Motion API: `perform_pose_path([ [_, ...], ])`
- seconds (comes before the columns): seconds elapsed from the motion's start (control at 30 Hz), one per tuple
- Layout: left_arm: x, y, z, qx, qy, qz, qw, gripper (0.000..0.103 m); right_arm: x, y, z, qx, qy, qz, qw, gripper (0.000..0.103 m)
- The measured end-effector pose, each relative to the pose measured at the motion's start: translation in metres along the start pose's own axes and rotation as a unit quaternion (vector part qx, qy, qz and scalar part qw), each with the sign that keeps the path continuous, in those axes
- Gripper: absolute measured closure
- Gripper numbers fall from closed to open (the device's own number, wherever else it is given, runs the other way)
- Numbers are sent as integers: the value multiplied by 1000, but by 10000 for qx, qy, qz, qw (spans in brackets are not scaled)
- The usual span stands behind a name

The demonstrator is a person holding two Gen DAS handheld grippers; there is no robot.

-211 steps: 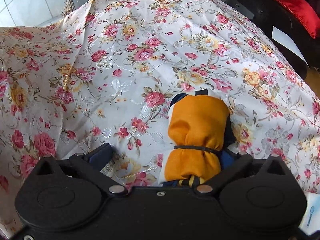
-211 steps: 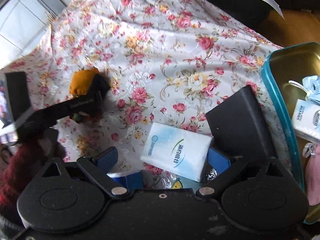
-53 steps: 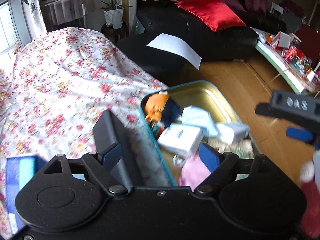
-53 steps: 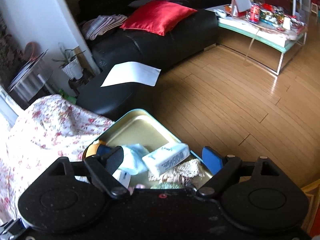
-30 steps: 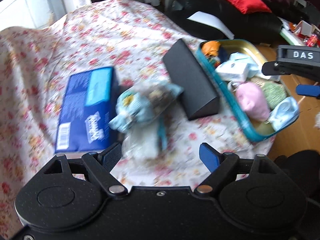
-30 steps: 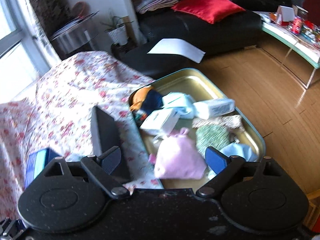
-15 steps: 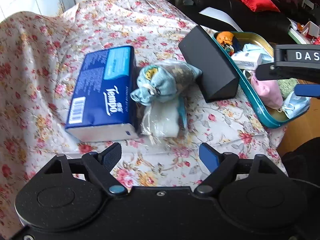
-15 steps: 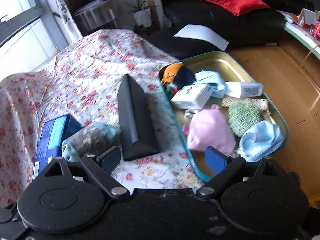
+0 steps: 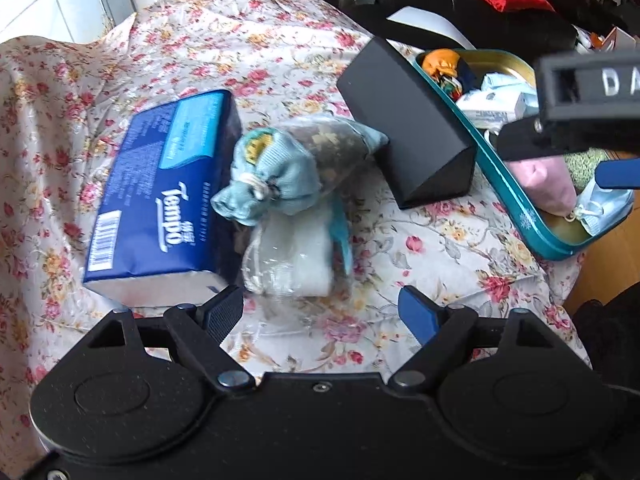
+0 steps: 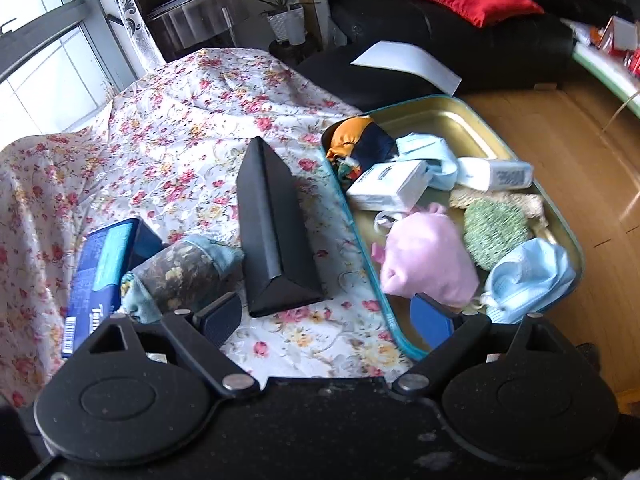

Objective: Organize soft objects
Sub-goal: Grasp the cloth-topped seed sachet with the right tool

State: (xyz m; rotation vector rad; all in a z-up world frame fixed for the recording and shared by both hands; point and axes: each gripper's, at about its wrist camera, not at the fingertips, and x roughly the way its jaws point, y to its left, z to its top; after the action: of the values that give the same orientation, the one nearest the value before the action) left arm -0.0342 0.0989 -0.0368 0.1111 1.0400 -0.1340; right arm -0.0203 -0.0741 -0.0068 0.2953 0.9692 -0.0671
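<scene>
Left wrist view: left gripper point(image 9: 320, 312) is hovering with jaws apart and empty above the floral cloth point(image 9: 248, 44). One clear-wrapped white pack point(image 9: 294, 258) is lying just ahead of the fingertips, one drawstring pouch point(image 9: 300, 168) is resting against its far end, and one blue tissue pack point(image 9: 160, 196) is touching both on the left. One black wedge-shaped block point(image 9: 404, 128) is sitting between the pouch and the teal tray point(image 9: 516, 216), which is overhanging the cloth's right edge above the wooden floor. Bare cloth is lying open behind and left of the tissue pack. The right gripper's body is crossing the upper right corner over the tray.

Right wrist view: right gripper point(image 10: 328, 316) is hanging with jaws wide and empty over the strip of cloth between block and tray rim. The tray is holding one orange-and-navy pouch point(image 10: 356, 140), two white tissue packets point(image 10: 388, 184), one pink pouch point(image 10: 428, 256), one green scrubber point(image 10: 496, 232) and two pale blue face masks point(image 10: 528, 272); its far corner is lying bare.
</scene>
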Motion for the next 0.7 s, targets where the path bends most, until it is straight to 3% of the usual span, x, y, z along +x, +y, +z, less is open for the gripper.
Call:
perform_pose_path([
  [0.37,-3,4,-9,108,166,-110,9997,22,10,33,16,-219,181,486,9984,11],
  [0.53,-12,15,-12,70,125,-51,9999,22,30,52,25,-88,601,902,9941,11],
  [0.7,-19,26,-14,-24,-16,59,10000,22,58,70,33,50,949,868,9917,11],
])
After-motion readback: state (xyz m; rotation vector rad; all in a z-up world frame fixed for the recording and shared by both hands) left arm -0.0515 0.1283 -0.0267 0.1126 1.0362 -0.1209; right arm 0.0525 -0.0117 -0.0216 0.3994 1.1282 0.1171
